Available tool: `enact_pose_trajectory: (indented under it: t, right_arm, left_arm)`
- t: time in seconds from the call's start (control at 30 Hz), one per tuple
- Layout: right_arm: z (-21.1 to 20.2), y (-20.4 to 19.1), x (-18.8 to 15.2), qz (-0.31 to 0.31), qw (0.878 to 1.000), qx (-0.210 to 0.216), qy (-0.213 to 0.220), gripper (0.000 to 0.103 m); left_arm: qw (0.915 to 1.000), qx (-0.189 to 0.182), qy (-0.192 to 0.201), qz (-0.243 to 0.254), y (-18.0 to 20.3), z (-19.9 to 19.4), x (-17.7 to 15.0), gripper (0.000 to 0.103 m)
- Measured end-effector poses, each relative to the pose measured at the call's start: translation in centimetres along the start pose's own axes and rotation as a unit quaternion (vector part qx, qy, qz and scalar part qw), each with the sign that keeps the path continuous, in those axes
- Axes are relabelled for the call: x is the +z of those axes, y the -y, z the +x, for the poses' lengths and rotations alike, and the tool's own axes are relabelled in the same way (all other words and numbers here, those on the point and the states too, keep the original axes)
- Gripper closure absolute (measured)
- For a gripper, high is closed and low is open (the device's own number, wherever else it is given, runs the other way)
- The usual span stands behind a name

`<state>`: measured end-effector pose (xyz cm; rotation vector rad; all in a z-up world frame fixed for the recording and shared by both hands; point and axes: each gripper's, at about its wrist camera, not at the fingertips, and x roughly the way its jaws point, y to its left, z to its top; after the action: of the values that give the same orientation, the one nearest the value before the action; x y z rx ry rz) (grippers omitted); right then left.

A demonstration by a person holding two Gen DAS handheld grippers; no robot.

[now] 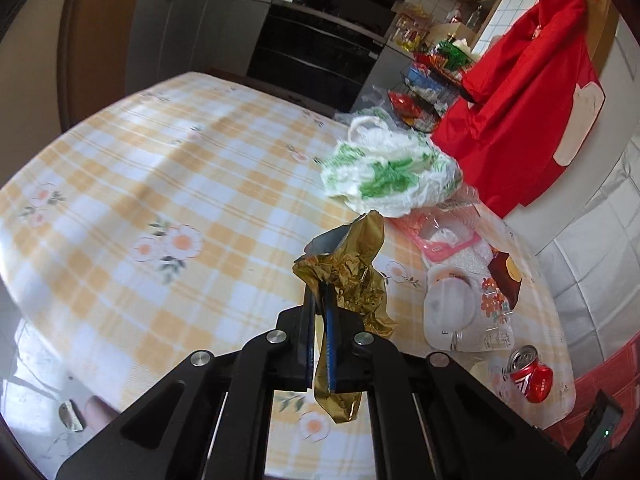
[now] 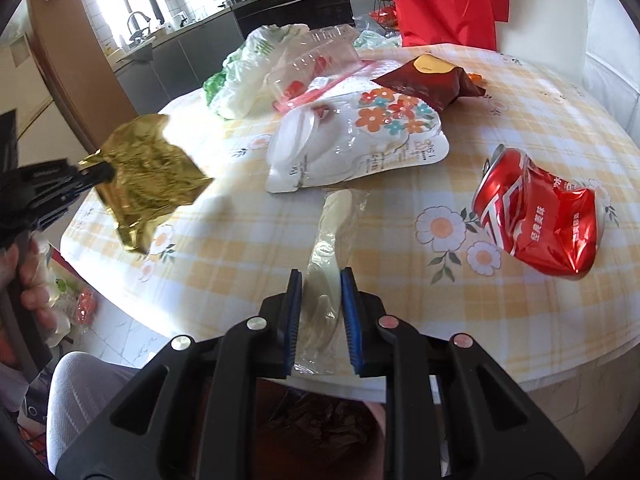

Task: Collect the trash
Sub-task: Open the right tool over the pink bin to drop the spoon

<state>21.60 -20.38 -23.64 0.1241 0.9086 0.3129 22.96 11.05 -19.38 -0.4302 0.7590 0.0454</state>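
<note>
The tablecloth (image 1: 160, 168) is a yellow and white check with white flowers that have orange centres. The crumpled wrapper (image 1: 352, 280) is shiny gold. The crushed can (image 2: 536, 220) is red with white stripes and white lettering. The plastic bag (image 1: 388, 172) is white with green print. The pouch (image 2: 360, 140) is white with orange, red and teal flowers. The snack packet (image 2: 428, 80) is dark brown with a yellow patch. The cloth (image 1: 520, 100) hanging beyond the table is bright red. Both grippers are black with blue pads (image 2: 352, 312).
</note>
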Motion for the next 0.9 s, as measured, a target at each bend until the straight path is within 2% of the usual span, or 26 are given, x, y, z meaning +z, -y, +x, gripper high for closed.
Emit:
enact_pose_trajectory:
  t: [0.2,0.43,0.67,0.9]
  right_arm:
    - [-1.9,-1.0,-0.2,-0.004,1.0,0.006,0.017,0.08]
    - [-4.4,-1.7,-0.4,-0.008,0.999,0.01,0.034,0.08]
    - [-8.2,-2.5,-1.1,-0.019,0.998,0.019,0.057,0.08]
    - [-11.5,-3.2,-3.8,-0.033,0.997,0.029,0.062,0.08]
  left_arm:
    - [0.9993,0.006,0.03,0.024,-0.6,-5.0,-0.8,0.098]
    - [0.9971,-0.01,0.053,0.055,1.2,-9.1,-2.8,0.098]
    - [0.9954,-0.024,0.061,0.07,2.2,-12.3,-5.0,0.098]
    - [0.9948,-0.039,0.064,0.069,2.4,-15.2,-7.7,0.098]
